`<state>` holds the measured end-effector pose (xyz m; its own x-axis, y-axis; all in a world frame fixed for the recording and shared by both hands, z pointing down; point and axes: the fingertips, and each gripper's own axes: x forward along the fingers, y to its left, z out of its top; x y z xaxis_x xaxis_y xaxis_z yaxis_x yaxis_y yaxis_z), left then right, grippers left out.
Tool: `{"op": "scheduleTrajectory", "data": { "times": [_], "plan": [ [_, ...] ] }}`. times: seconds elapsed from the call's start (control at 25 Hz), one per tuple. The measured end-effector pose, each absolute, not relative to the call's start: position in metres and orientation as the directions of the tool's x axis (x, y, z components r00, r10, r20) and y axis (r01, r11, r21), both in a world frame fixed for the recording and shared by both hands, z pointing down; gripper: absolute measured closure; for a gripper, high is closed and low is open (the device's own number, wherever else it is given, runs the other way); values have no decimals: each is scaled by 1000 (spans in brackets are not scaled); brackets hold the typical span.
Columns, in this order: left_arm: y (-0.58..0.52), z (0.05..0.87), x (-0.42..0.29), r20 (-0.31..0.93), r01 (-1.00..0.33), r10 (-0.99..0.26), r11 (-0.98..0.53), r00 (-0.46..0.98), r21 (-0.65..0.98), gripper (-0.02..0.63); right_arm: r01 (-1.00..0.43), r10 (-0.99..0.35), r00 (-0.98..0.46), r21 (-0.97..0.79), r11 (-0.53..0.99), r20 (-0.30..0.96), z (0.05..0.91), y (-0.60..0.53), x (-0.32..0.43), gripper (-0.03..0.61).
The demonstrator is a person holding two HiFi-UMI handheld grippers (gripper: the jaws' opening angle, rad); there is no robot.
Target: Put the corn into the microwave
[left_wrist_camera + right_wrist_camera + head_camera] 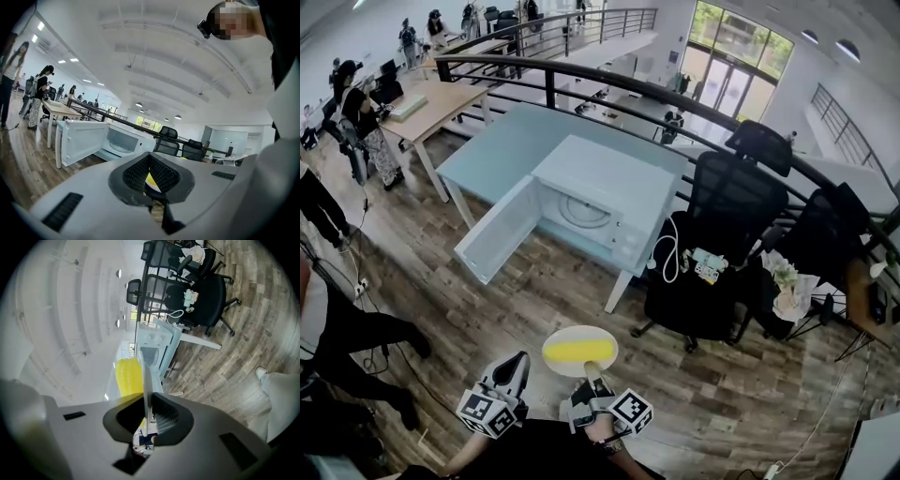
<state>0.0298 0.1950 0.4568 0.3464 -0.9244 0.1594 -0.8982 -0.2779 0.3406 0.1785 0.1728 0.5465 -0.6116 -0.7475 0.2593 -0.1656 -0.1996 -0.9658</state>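
**Right gripper clamping a plate of corn; microwave standing open**

Right gripper (593, 378) is being held low in the head view, its jaws pinching the near rim of a pale round plate (602, 343). Its own view is showing that plate edge-on between the pads. Corn (573, 352), one yellow cob, is lying across the plate, held out above the wooden floor (516, 309) and well apart from the microwave (614, 183).

Left gripper (517, 364) is hovering just beside the plate on its left, not touching it. Its jaws are resting together at the tips with nothing between them.

Beyond them, the white microwave is sitting on a pale blue table (511, 136). Its door (495, 234) is hanging wide open to the left, showing the turntable (580, 212) inside.

To the right of the table, a black office chair (717, 216) is standing with small items and a white cable on its seat. A second dark chair (825, 234) is standing beside it.

Behind the table, a dark curved railing (609, 80) is running across the room.

At far left, a wooden desk (431, 105) is standing, with a person (366, 122) beside it.
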Motion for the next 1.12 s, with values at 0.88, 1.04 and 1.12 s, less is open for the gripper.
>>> {"op": "scheduleTrajectory", "data": {
  "times": [0.88,1.04,1.12],
  "plan": [
    [137,452,39,130,-921,-944,-254,302,296,611,-152,-727,-654,-978,-144,209,542,105,181,549],
    [125,453,33,124,-921,-944,-259,305,291,611,-157,-732,-648,-977,-143,211,543,94,178,549],
    [119,452,30,122,-920,-943,-264,309,291,611,-151,-738,-641,-978,-146,210,543,89,176,549]
  ]
}}
